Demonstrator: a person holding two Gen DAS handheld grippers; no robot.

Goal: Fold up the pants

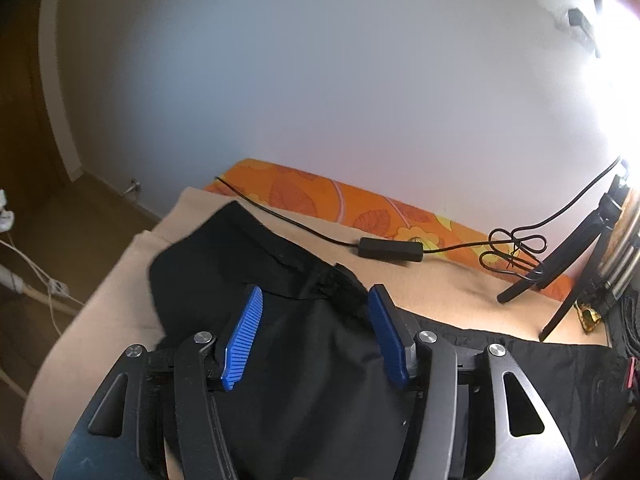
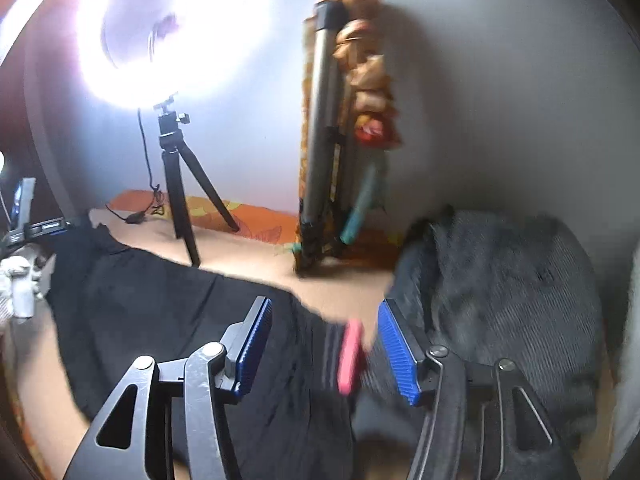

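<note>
Black pants (image 1: 224, 272) lie spread on a beige blanket (image 1: 100, 312). In the left wrist view my left gripper (image 1: 314, 300) is open, its blue fingertips (image 1: 244, 332) just above the cloth, holding nothing. In the right wrist view the pants (image 2: 160, 312) stretch left to right, with a pink label (image 2: 352, 356) near their waist end. My right gripper (image 2: 324, 320) is open above that end, the pink label between its blue fingertips (image 2: 396, 356). Neither gripper grips cloth.
A black cable with an inline box (image 1: 390, 250) runs along the orange flowered sheet (image 1: 320, 196). A small tripod (image 2: 180, 192) with a bright ring light (image 2: 172, 28), a folded tripod (image 2: 320, 152) against the wall, and a dark grey blanket (image 2: 512, 280) stand behind.
</note>
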